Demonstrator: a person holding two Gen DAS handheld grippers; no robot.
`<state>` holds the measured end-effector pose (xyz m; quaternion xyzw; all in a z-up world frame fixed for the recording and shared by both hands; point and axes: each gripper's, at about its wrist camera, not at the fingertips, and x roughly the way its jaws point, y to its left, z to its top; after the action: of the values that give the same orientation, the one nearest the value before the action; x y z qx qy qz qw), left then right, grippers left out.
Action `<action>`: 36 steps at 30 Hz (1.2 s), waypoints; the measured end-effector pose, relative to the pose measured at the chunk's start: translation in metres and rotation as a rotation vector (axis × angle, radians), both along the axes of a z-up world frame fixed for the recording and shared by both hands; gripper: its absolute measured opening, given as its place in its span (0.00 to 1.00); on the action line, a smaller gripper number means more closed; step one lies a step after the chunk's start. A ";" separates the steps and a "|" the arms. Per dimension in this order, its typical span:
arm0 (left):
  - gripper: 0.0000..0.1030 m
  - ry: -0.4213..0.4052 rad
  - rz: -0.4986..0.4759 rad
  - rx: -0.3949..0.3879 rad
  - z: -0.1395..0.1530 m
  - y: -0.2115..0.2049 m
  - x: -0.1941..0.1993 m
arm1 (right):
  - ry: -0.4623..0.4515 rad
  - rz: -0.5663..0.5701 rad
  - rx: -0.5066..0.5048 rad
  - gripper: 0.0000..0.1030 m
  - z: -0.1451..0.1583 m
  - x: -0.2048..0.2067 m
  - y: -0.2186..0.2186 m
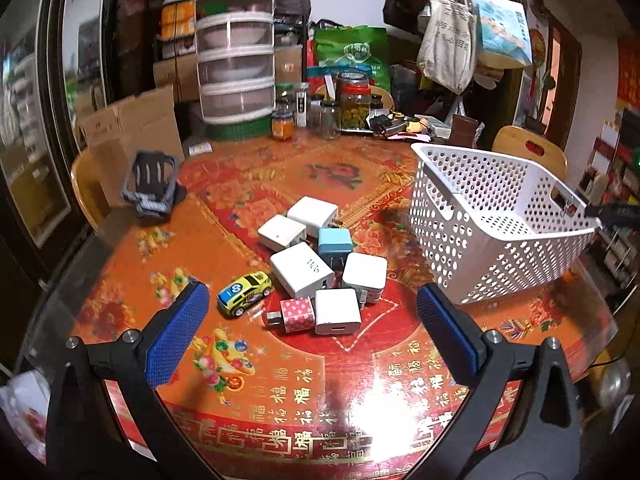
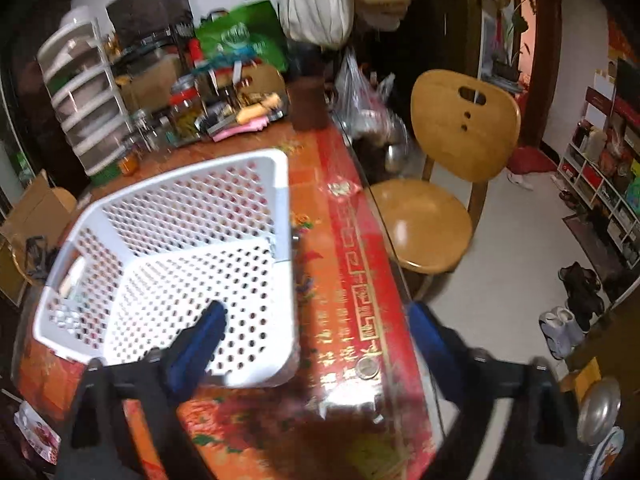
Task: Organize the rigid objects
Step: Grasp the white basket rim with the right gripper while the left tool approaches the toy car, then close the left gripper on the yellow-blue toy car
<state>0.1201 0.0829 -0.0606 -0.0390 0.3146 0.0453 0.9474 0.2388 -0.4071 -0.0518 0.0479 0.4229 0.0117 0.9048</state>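
Blue-padded jaws on the left gripper [image 1: 312, 320] stand wide with nothing between them, hovering just short of the pile. Going left to right on the red patterned tablecloth [image 1: 280, 392]: a grey phone stand [image 1: 150, 188] sits well off by the far-left edge, then a yellow toy car [image 1: 245, 288] touching the side of the charger cluster. The cluster itself is seven or so USB wall chargers bunched together, the closest being a pink polka-dot charger [image 1: 297, 314] and a white charger [image 1: 336, 312] side by side, with a light blue charger [image 1: 335, 245] further back. Right of all that is the white perforated basket [image 1: 496, 216], and it looks empty from both views.

The right gripper [image 2: 316, 332] is over at the basket's near corner, jaws fairly wide, gripping nothing; one pad shows in front of the basket wall, though I can't tell whether it touches.

So I'd say sorting hasn't really begun, nothing's in the basket yet. Next move probably means dropping the left jaws over one of the front chargers, squaring up to its flat sides so it doesn't shove the neighbours.
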 end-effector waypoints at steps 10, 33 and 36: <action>0.99 0.046 0.045 0.023 -0.027 0.028 0.021 | 0.088 0.092 0.079 0.25 -0.020 0.027 0.012; 0.73 0.290 0.000 -0.003 -0.096 0.099 0.090 | 0.085 0.070 0.071 0.09 -0.021 0.029 0.021; 0.65 0.306 -0.013 -0.008 -0.102 0.100 0.097 | 0.084 0.069 0.072 0.09 -0.021 0.029 0.021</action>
<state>0.2167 0.1825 -0.1625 -0.0332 0.4556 0.0434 0.8885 0.2678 -0.3864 -0.0727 0.0663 0.4611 0.0559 0.8831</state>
